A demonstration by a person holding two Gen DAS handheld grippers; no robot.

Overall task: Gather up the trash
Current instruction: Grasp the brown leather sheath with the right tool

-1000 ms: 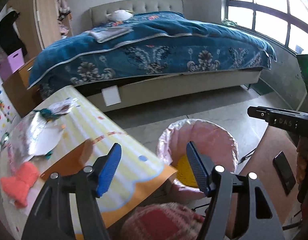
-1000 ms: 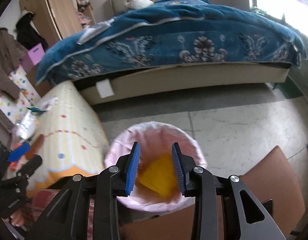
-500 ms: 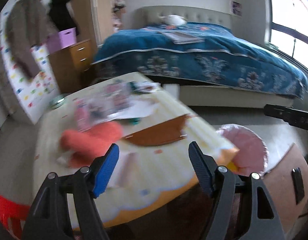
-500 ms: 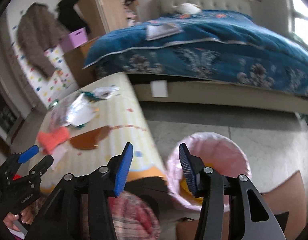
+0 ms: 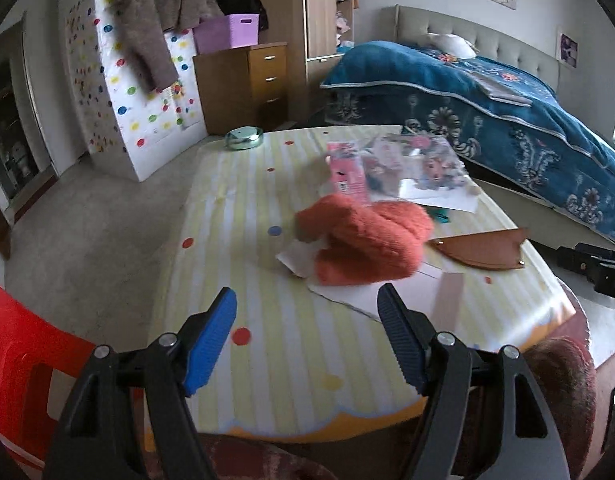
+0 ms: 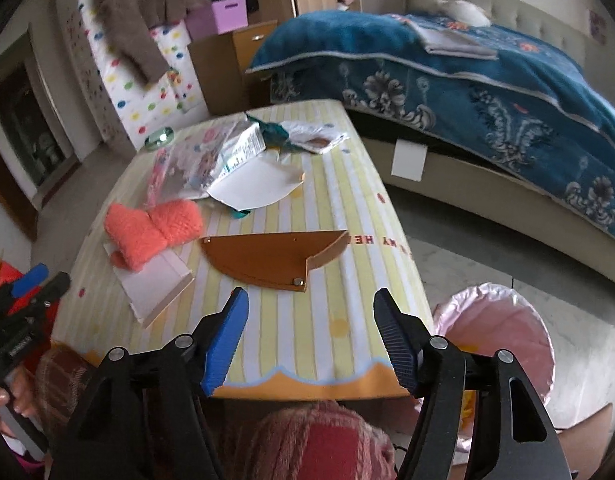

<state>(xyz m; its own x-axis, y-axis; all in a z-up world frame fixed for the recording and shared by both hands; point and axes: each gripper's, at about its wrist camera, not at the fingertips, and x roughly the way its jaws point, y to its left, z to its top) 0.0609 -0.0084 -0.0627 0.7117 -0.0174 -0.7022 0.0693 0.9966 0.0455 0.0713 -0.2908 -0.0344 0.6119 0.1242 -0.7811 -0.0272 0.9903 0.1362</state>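
A striped yellow table carries the litter: a brown cardboard piece, an orange fuzzy cloth, white paper, a flat white box and shiny plastic wrappers. A pink-lined bin stands on the floor right of the table, something yellow inside. My left gripper hangs open over the table's near edge, nothing between its fingers. My right gripper, jaws still opening and empty, hovers above the near edge below the cardboard.
A red plastic chair stands at the table's left. A bed with a blue blanket lies beyond, with a wooden drawer chest and a dotted white panel behind. A glass ashtray rests on the far corner. A person's plaid-clad knee is below.
Both grippers swung left from the pink bin to the table. The right gripper's jaws widened and the yellow item stayed in the bin. The left gripper stayed open.
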